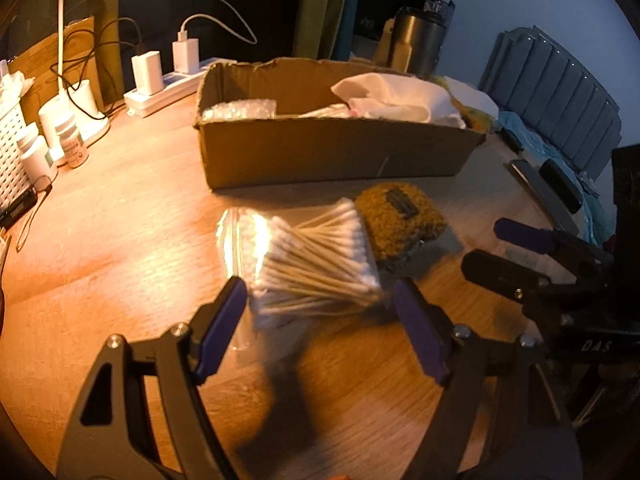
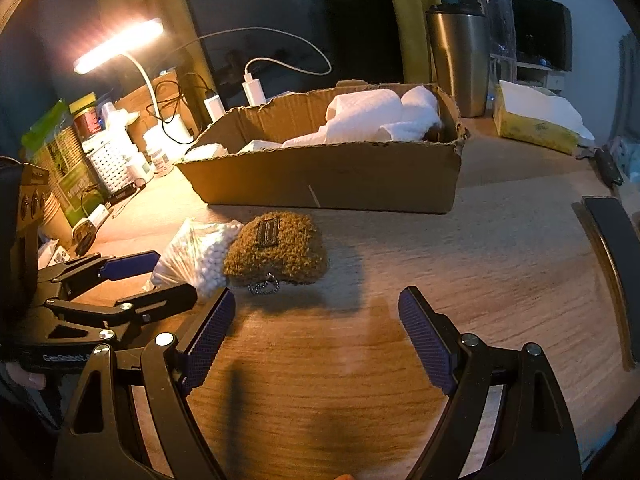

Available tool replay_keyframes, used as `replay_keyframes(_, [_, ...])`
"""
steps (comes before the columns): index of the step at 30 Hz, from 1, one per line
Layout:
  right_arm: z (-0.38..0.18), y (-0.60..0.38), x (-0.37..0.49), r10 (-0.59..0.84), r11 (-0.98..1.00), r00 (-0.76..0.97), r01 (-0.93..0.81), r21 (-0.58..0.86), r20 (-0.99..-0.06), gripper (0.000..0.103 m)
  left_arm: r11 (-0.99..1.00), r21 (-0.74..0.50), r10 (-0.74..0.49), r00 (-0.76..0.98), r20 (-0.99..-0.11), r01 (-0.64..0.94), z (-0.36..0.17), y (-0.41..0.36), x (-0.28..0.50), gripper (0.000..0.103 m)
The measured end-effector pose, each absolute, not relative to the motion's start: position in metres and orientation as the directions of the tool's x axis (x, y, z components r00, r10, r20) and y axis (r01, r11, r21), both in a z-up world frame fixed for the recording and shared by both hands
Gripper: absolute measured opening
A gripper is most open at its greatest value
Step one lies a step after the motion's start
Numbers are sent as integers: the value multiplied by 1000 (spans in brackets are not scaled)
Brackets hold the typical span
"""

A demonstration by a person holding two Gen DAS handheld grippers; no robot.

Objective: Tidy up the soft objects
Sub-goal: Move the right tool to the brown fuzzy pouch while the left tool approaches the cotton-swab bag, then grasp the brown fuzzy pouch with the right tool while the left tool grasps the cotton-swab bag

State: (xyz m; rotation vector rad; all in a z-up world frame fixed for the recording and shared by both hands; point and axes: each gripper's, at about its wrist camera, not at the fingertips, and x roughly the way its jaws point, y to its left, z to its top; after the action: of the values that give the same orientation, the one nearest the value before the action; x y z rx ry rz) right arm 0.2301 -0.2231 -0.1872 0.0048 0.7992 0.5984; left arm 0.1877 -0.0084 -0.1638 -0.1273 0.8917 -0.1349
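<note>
A clear bag of cotton swabs (image 1: 308,264) (image 2: 196,256) lies on the wooden table, touching a brown fuzzy pouch (image 1: 400,224) (image 2: 276,248) with a black label and a ball chain. My left gripper (image 1: 320,292) (image 2: 176,276) is open, its fingertips on either side of the bag's near end, and the pads do not press on it. My right gripper (image 2: 316,300) (image 1: 482,245) is open and empty, just in front of the pouch. Behind them stands an open cardboard box (image 1: 340,156) (image 2: 328,180) holding white cloths (image 1: 392,96) (image 2: 368,116) and a bubble-wrap bag (image 1: 240,110).
A power strip (image 1: 160,92) with chargers, small bottles (image 1: 68,140) and a white basket (image 1: 8,152) line the left back edge. A steel tumbler (image 2: 460,60) and a tissue pack (image 2: 536,120) stand behind the box on the right. A dark flat object (image 2: 612,248) lies at the right edge.
</note>
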Motion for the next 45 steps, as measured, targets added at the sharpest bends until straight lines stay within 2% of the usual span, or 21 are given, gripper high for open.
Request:
replay_keyframes(11, [-190, -221, 242, 502, 836, 531, -501, 226, -683, 86, 985, -166, -158, 585, -795, 40, -177, -7, 210, 91])
replay_keyframes(24, [-194, -200, 265, 505, 828, 498, -512, 231, -705, 86, 988, -135, -150, 598, -788, 69, -182, -7, 217, 90])
replay_keyframes(26, [-195, -196, 268, 507, 824, 491, -516, 232, -709, 86, 986, -146, -162, 601, -782, 75, -182, -5, 217, 83])
replay_keyframes(29, [-197, -188, 273, 506, 821, 477, -523, 230, -719, 86, 985, -152, -169, 608, -776, 80, -182, -2, 217, 81])
replay_keyframes(38, [-198, -169, 275, 528, 793, 436, -560, 239, -729, 56, 977, -199, -207, 615, -761, 82, -182, 8, 217, 71])
replay_keyframes(39, [-198, -168, 274, 534, 788, 429, -565, 245, -728, 49, 976, -202, -209, 616, -760, 82, -182, 9, 217, 71])
replay_keyframes(45, [-195, -167, 270, 538, 783, 439, -576, 235, -720, 41, 975, -208, -210, 620, -756, 77, -182, 11, 216, 69])
